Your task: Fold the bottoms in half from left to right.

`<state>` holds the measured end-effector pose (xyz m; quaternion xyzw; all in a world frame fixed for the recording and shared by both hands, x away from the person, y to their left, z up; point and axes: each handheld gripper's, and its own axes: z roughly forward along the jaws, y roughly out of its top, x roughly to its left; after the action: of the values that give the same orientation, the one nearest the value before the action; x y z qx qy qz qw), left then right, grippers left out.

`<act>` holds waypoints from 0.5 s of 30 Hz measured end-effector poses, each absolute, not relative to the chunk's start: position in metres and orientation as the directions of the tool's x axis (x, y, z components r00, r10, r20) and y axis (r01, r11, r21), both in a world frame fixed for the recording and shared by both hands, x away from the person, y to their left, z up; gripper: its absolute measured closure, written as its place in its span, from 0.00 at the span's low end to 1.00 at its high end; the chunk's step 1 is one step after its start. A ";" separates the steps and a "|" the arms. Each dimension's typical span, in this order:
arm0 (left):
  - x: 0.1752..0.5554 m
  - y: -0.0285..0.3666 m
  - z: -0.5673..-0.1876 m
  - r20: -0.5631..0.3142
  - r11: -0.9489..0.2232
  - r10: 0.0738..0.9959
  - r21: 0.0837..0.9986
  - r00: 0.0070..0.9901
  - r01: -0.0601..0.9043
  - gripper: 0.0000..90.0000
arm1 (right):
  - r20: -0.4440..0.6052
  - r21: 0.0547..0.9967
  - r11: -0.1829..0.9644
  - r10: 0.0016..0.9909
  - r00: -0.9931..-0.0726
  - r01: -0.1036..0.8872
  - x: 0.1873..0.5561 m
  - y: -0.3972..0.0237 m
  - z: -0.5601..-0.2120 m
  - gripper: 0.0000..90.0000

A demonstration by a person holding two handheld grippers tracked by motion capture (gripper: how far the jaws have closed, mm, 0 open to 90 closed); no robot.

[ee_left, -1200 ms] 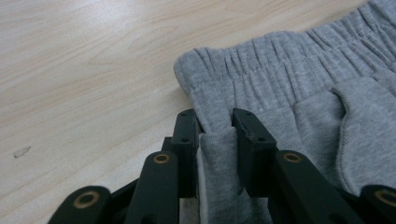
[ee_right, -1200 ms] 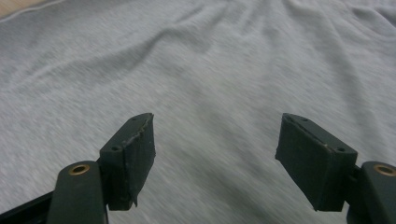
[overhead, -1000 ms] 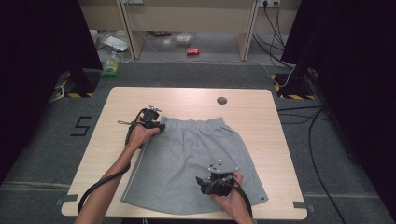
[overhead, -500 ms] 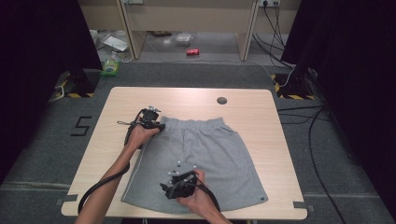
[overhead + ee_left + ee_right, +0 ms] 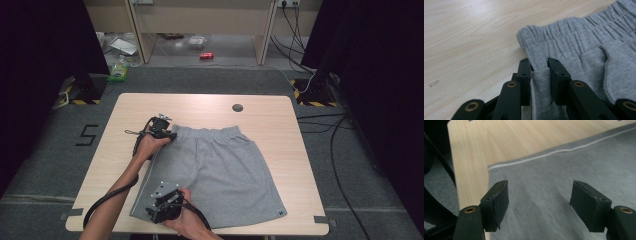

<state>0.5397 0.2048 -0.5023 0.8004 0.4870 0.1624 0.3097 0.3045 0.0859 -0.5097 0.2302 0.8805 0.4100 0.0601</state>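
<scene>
Grey shorts [image 5: 220, 170] lie flat on the wooden table [image 5: 280, 115], waistband to the far side. My left gripper [image 5: 167, 134] is shut on the waistband's left corner. In the left gripper view a fold of the grey shorts [image 5: 579, 47] is pinched between the jaws of the left gripper [image 5: 539, 63]. My right gripper [image 5: 152, 212] hovers open at the near left hem corner. In the right gripper view the right gripper [image 5: 539, 195] has its jaws wide apart above the shorts [image 5: 564, 167], beside the white side stripe [image 5: 559, 151], with nothing between them.
A round cable hole [image 5: 237, 107] sits in the table's far side. On the floor beyond are a red can [image 5: 206, 55] and a green packet [image 5: 118, 73]. Cables [image 5: 340, 150] run along the floor at the right. The table's near edge [image 5: 471, 182] is close to the right gripper.
My right gripper has slid left along the near hem, from the right leg to the left leg's corner. The left gripper has kept its hold and place.
</scene>
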 end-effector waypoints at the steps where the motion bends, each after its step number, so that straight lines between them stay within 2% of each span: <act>1: 0.540 0.205 -0.502 -0.041 -0.334 0.881 0.652 0.472 0.680 0.80 | 0.077 0.754 0.557 0.453 -0.888 0.349 0.305 0.091 -0.510 0.35; 7: 0.540 0.205 -0.502 -0.042 -0.333 0.881 0.653 0.471 0.680 0.80 | 0.159 0.757 0.513 0.457 -0.875 0.406 0.302 0.100 -0.512 0.32; 15: 0.539 0.205 -0.503 -0.043 -0.332 0.881 0.656 0.472 0.678 0.80 | 0.103 0.760 0.548 0.428 -0.898 0.349 0.299 0.114 -0.512 0.34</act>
<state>0.5395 0.2050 -0.5026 0.7995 0.4874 0.1629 0.3108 0.2992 0.1141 -0.5123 0.2211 0.8786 0.4206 0.0473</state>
